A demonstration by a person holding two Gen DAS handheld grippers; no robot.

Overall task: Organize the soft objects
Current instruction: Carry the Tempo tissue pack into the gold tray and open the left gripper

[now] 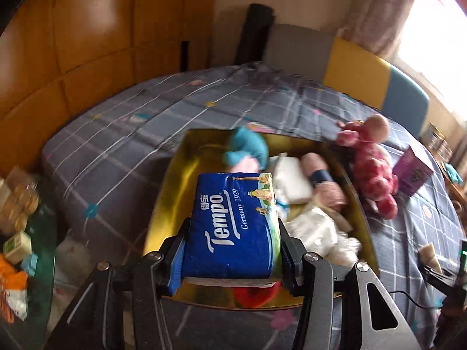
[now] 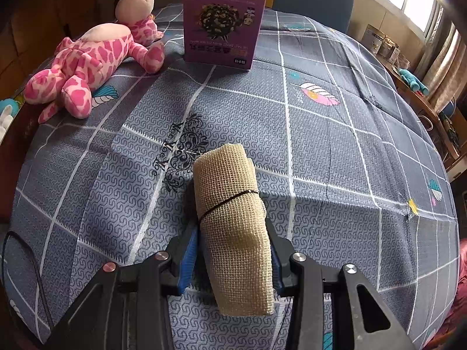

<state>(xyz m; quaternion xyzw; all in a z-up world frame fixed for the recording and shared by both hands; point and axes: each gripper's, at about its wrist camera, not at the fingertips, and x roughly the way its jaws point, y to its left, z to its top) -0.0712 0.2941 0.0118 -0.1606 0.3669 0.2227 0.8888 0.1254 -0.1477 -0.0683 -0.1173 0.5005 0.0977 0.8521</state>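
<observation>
Left wrist view: your left hand-held gripper (image 1: 233,250) clamps the soft, light tissue pack (image 1: 233,224) mid-body over the gold box (image 1: 166,204), while your right hand-held gripper (image 2: 233,259) pinches the squashy mesh roll (image 2: 233,224) above the bed (image 2: 335,160).

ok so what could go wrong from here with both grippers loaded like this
1. The gold box already looks crowded, so the tissue pack held by the left gripper may land on the heap and slide off.
2. The right gripper holds the mesh roll near one end; the thin band may slip and let it unroll.
</observation>
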